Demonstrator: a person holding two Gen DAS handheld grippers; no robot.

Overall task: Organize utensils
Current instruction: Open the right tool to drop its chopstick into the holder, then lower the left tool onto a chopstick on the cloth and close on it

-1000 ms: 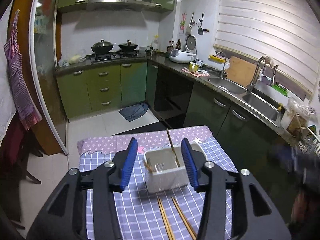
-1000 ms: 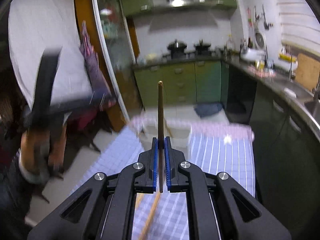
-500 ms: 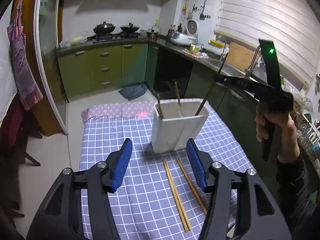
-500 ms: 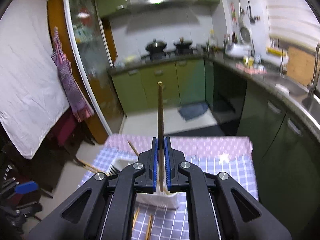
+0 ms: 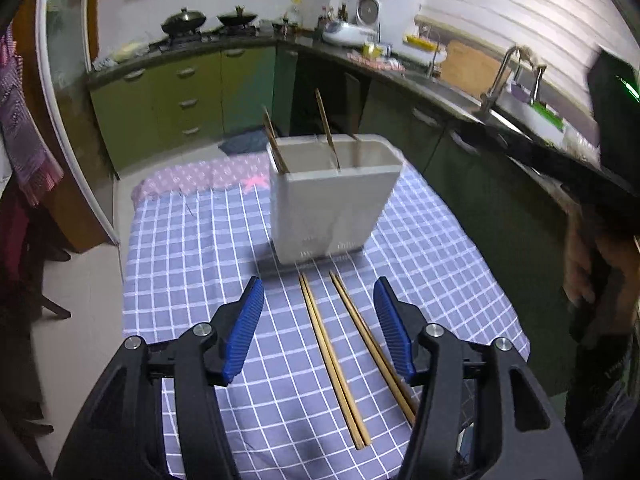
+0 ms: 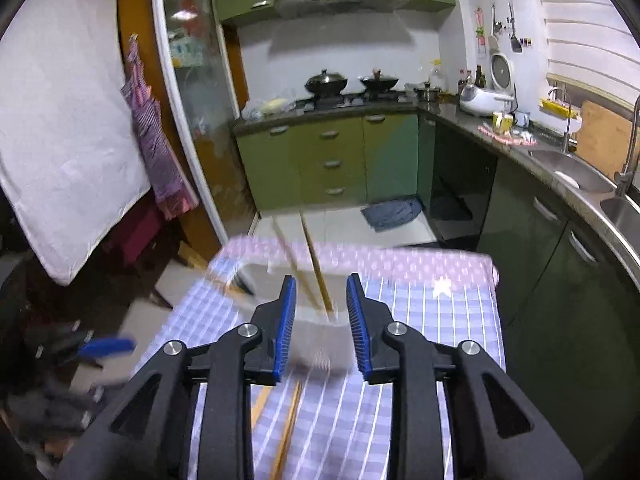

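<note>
Hovering above a checked desk (image 5: 192, 240) in a green-cabinet kitchen, the left tongs (image 5: 320, 326) gaped wide and held nothing, with four loose chopsticks (image 5: 332, 352) lying as two pairs on the cloth directly between and just ahead of their blue pads. Beyond them stood the white utensil holder (image 5: 332, 204), upright, with several chopsticks (image 5: 326, 128) already leaning inside. The right tongs (image 6: 322, 312), parted and empty, hung over that holder (image 6: 320, 344) amid motion blur. Thin, stiff and light, the wooden sticks looked liable to roll or slip on the soft cloth; a pinch near mid-length, across one pair, seemed the safest hold. A stove with two pots (image 6: 352, 80) and a steel sink (image 6: 576, 176) lined the counters beyond the tongs.
</note>
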